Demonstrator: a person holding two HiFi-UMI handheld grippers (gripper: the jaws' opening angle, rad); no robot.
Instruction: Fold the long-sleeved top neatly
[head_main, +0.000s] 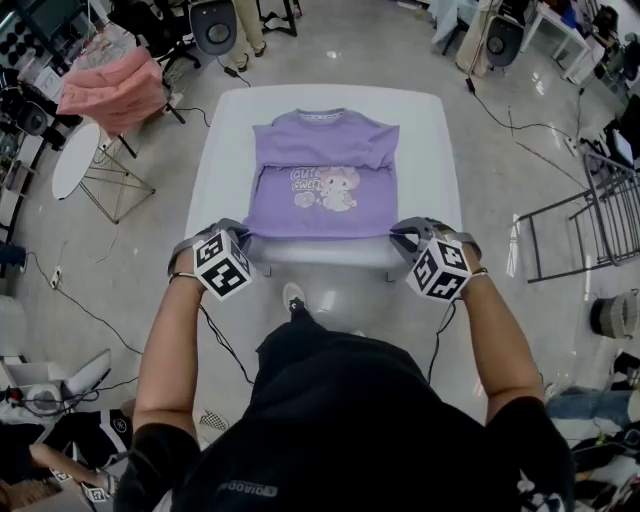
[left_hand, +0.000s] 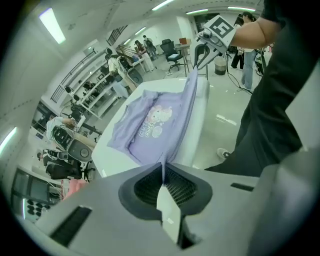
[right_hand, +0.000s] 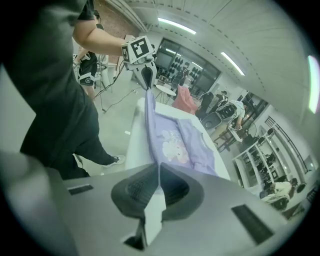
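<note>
**Head view:** A purple long-sleeved top (head_main: 325, 170) lies on a white worktop (head_main: 432, 150). The collar is at the far end and the hem is nearest the person, so its length runs straight away from them. The sleeves appear to be tucked in across the chest. The left gripper (head_main: 243, 233) holds the near left hem corner and the right gripper (head_main: 398, 235) holds the near right one. The hem is stretched between them, raised off the near edge. Both forearms reach forward side by side, equally close to the garment, with the grippers tipped downward.

**Left gripper view:** The fingers (left_hand: 172, 182) are clenched on a thin edge of purple cloth. From there the hem rises in a taut line to the other gripper, and the body of the top lies flat beyond.

**Right gripper view:** This mirrors the other side, with the fingers (right_hand: 172, 186) pinched shut on the hem corner and the cloth running across to the left gripper.

The fold ahead likely carries the hem away towards the collar, both hands moving together.
</note>
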